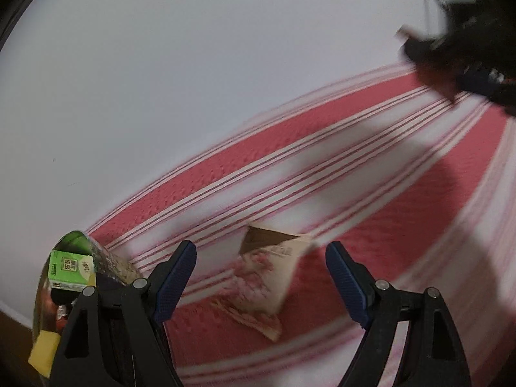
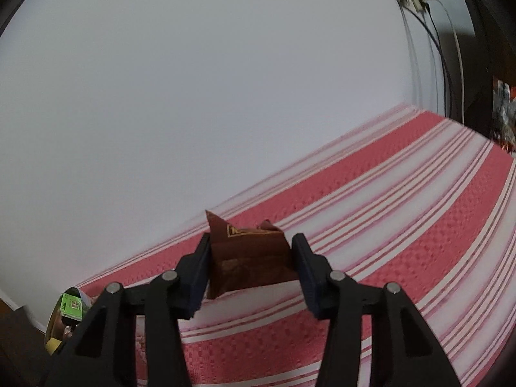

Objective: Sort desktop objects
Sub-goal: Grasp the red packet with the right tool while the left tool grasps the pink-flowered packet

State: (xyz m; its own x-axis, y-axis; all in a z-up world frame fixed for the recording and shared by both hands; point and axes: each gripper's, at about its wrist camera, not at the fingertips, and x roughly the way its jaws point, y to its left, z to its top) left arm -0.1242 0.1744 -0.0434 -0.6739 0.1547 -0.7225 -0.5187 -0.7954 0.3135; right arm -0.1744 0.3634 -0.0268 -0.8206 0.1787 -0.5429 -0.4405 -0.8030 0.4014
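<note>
Right gripper [image 2: 250, 262] has its pads clamped on either side of a brown snack packet [image 2: 246, 254], lifted clear of the red-and-white striped cloth [image 2: 403, 225]. That packet's top corners poke up past the fingertips, and the metal container [image 2: 63, 314] with the green box [image 2: 71, 308] inside sits low and to the left of the grip, at the cloth's near-left corner, so by my reading the carry has to swing leftward to drop it in

Over to the left gripper [image 1: 261, 277], jaws standing wide with nothing between them. A pale flowered packet [image 1: 267, 283] lies flat on the cloth right ahead of the gap, its long axis running slantwise from upper right, away from the container [image 1: 77, 277], down toward lower right, so it sits skewed to the line of the fingers. Seen from here, that container is just beside the left finger, on its outer side. I'd judge the left hand the nearer one for the flowered packet, and a wrist turn looks needed to square up on it
</note>
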